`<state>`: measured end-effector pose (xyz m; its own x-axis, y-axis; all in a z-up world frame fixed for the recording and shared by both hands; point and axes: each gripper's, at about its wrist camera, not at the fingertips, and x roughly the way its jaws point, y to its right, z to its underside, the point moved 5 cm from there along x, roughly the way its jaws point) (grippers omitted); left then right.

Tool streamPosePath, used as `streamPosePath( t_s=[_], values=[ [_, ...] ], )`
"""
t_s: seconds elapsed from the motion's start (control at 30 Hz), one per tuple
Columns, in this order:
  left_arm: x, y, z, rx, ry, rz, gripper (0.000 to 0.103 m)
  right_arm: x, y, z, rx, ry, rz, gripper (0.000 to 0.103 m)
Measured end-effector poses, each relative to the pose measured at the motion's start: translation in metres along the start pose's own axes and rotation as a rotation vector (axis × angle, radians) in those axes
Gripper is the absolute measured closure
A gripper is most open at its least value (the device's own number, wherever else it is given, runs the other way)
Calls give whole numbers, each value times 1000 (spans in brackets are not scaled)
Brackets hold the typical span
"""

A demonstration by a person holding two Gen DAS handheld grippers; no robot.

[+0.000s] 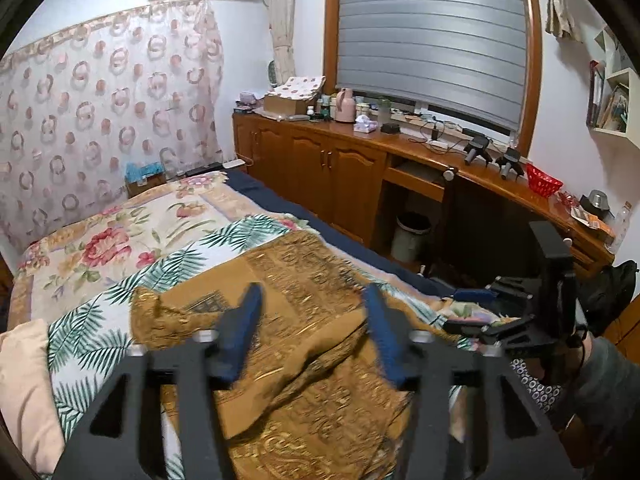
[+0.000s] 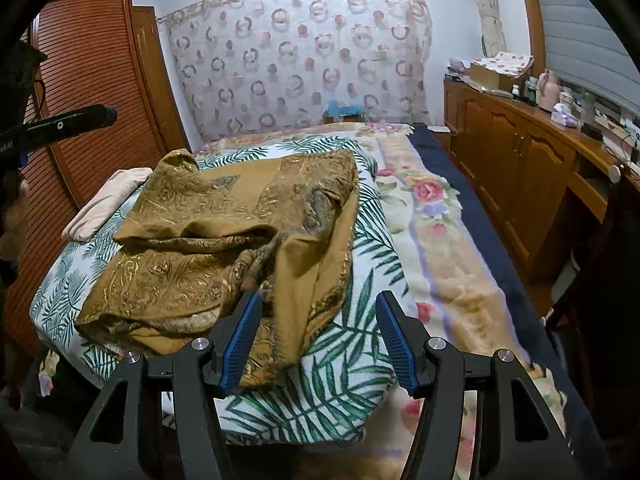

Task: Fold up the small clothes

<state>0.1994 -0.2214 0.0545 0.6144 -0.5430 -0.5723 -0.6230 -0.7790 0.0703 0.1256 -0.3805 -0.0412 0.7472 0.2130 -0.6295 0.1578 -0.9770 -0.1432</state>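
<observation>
A crumpled brown and gold patterned garment (image 2: 224, 240) lies on a palm-leaf blanket (image 2: 360, 360) on the bed; it also shows in the left wrist view (image 1: 304, 340). My left gripper (image 1: 314, 300) is open and empty, hovering just above the garment. My right gripper (image 2: 318, 306) is open and empty at the garment's near right edge, over the blanket. The right gripper also shows in the left wrist view (image 1: 500, 312), at the right, beyond the garment.
A folded pale pink cloth (image 2: 104, 204) lies left of the garment. A floral bedspread (image 2: 432, 216) covers the bed. A wooden cabinet (image 1: 340, 168) with clutter runs along the right. A slatted wardrobe (image 2: 88, 80) stands left. A bin (image 1: 410, 236) sits under the desk.
</observation>
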Motion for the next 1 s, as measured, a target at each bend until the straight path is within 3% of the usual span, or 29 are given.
streamPosePath(
  t_s=[0.03,0.07,0.33,0.6,0.83,1.0],
  values=[
    [0,-7,4,-14,-5,1,25,1,-1,-2,-5,1,-2,42],
    [0,-11,7,-23,-11,2,23,1,1,-3,-9,1,-5,42],
    [-5,-78,52,-117,-70,-95,23,28,-21,-28,-62,-5,-38,42],
    [-23,-137,82,-158,-77,-190,23,77,-86,-55,-156,-38,-133,42],
    [-27,-168,105,-191,-86,-212,23,122,-149,-70,-277,-105,-243,42],
    [-29,-178,117,-196,-88,-221,23,145,-172,-69,-339,-158,-287,41]
  ],
)
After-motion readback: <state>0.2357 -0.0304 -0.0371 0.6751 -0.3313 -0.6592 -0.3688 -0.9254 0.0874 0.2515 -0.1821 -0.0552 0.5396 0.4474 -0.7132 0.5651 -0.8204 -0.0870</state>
